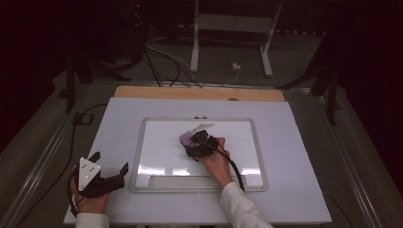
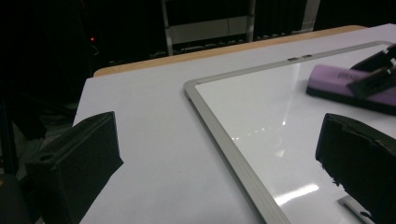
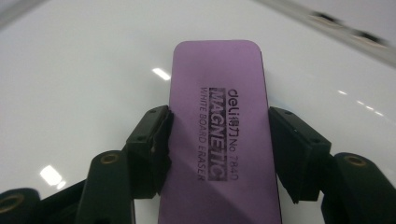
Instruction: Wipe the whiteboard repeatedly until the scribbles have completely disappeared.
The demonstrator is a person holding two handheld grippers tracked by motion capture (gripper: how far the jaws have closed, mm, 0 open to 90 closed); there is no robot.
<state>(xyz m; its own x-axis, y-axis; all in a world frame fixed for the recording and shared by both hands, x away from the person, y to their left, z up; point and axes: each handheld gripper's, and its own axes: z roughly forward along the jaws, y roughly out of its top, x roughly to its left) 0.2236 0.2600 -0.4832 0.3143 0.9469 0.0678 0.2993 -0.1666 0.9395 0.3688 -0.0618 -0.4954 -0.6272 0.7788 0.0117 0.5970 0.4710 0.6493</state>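
Right tool (image 3: 217, 140) clamped on purple magnetic whiteboard eraser (image 3: 219, 116), flat on whiteboard (image 1: 157, 142) near its middle top. Board looks clean already, so wiping seems about done. Left tool (image 1: 110, 167) released, idle on surface (image 1: 294, 142) beside board.

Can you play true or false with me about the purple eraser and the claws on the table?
1. The right claw is clamped on the purple eraser. True.
2. The eraser lies on the whiteboard. True.
3. The left claw holds a marker. False: its jaws are open with nothing between them.
4. The left claw is over the middle of the whiteboard. False: it sits on the table, off the board's left edge.
5. The eraser has printed writing on top. True.
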